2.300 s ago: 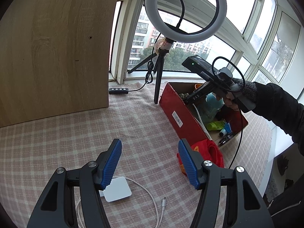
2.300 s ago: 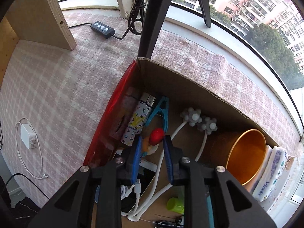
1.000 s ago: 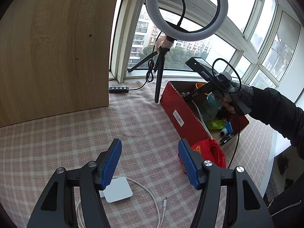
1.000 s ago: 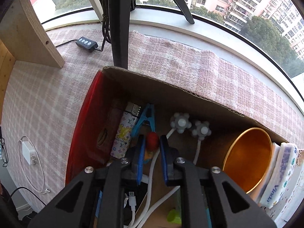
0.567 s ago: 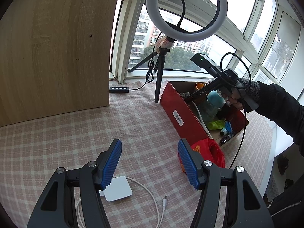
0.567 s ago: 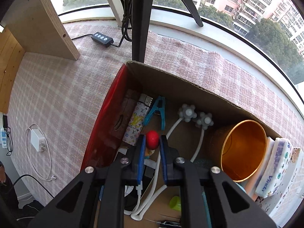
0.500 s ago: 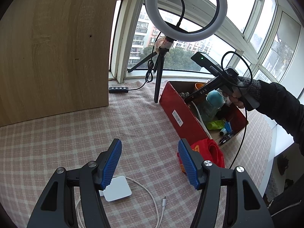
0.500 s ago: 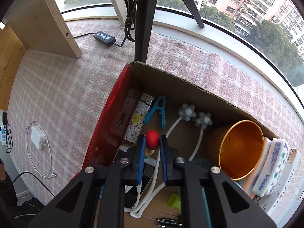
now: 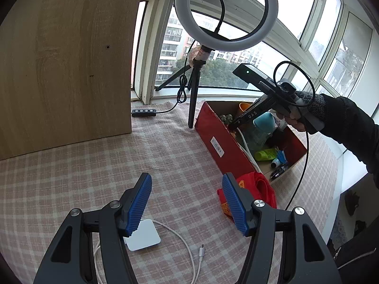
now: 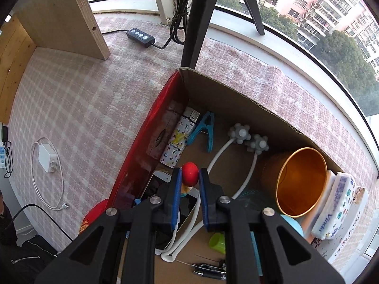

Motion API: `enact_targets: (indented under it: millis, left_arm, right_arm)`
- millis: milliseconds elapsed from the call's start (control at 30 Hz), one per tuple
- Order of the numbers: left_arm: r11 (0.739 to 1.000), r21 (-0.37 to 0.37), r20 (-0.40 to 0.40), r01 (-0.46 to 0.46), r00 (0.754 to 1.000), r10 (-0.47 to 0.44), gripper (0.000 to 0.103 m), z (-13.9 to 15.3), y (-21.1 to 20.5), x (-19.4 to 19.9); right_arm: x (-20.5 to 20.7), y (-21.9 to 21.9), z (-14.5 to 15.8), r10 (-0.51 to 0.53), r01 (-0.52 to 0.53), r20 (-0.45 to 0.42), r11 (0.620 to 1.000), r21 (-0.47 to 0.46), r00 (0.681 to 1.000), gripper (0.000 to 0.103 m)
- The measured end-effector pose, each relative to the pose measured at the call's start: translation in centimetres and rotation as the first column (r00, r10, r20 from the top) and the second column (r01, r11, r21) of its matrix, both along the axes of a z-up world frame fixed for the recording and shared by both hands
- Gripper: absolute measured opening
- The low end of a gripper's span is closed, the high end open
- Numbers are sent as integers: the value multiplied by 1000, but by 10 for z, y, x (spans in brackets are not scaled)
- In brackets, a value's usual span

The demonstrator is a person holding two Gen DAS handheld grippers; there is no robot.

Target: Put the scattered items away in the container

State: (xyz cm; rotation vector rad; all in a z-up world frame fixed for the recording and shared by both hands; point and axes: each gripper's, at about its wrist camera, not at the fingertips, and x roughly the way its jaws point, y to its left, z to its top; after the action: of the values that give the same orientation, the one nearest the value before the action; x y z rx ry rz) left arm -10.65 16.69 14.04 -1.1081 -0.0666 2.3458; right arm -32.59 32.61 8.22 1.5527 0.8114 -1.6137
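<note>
My right gripper [image 10: 190, 177] is shut on a small toy with a red ball top [image 10: 190, 170] and holds it above the inside of the red cardboard box [image 10: 151, 137]. In the left wrist view the right gripper [image 9: 233, 125] hovers over the same box [image 9: 218, 139]. My left gripper [image 9: 187, 198] is open and empty above the checked cloth. Below it lies a white charger [image 9: 142, 235] with its cable [image 9: 187, 248]. A red pouch [image 9: 258, 187] lies on the cloth against the box's near corner.
The box holds an orange cup [image 10: 300, 177], a tissue pack [image 10: 336, 203], a blue clip [image 10: 203, 130], a patterned lighter [image 10: 176, 144], white massager cords [image 10: 241, 135] and pens [image 10: 208, 269]. A ring light on a tripod [image 9: 196, 90] stands behind the box. A wooden panel [image 9: 64, 59] rises at left.
My right gripper has lifted and drawn back a little with the red-topped toy, still over the box. The left gripper has not moved.
</note>
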Motion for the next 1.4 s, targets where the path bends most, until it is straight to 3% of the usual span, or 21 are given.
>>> enact_targets:
  millis: [233, 500, 667, 833, 1133, 1400]
  left_arm:
    - [1000, -4, 4, -16, 1000, 16, 60, -1, -5, -1]
    - [1000, -8, 4, -5, 1000, 5, 60, -3, -1, -2]
    - [1000, -9, 4, -5, 1000, 5, 60, -4, -2, -1]
    - [1000, -6, 7, -6, 1000, 6, 60, -5, -2, -1]
    - [1000, -7, 4, 2, 1000, -2, 60, -4, 2, 0]
    - [1000, -5, 9, 3, 1000, -3, 60, -6, 2, -1]
  right_arm:
    - [-6, -12, -22, 19, -19, 11, 999, 47, 1000, 15]
    - [-13, -19, -23, 32, -32, -3, 999, 31, 999, 17]
    - [-19, -11, -11, 4, -4, -20, 1000, -10, 1000, 25]
    - [-27, 5, -2, -54, 55, 14, 997, -60, 998, 24]
    - [-16, 11, -15, -106, 118, 108, 987, -112, 988, 17]
    - [-11, 2, -28, -111, 116, 60, 989, -93, 992, 17]
